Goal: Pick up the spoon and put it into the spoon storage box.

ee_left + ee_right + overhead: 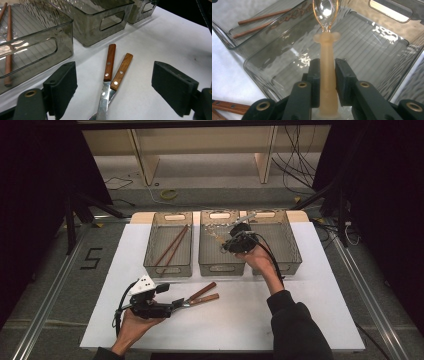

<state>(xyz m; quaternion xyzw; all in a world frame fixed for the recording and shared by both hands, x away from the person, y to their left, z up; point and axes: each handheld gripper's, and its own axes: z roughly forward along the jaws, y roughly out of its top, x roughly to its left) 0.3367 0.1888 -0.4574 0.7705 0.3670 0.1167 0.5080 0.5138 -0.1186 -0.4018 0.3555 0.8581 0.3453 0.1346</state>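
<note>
While the right gripper (327,82) sits over the middle bin (387,72) at centre of the high view, its jaws are pinched onto the pale handle of a clear-bowled spoon (327,50), pads pressing both sides; the spoon's bowl points toward the top of the right gripper view, over the bin's ribbed floor. Middle bin's near wall runs across the lower left of that view, between gripper and white table. Left gripper (113,87) is low at the lower left of the high view, jaws standing wide apart, holding nothing. Two wood-handled knives (112,70) lie on the white tabletop (300,305) between those open jaws, handles crossing close together and aimed toward the bins, blades running down to the bottom edge of the left gripper view; pads well clear of them on both sides. Three smoky see-through bins in a row at upper centre of the high view: left bin (151,251) has two brown chopsticks (171,246) lying slantwise; right bin (292,245) partly hidden by the right hand, contents can't tell. Cables on floor beyond the table, upper part of frame.
</note>
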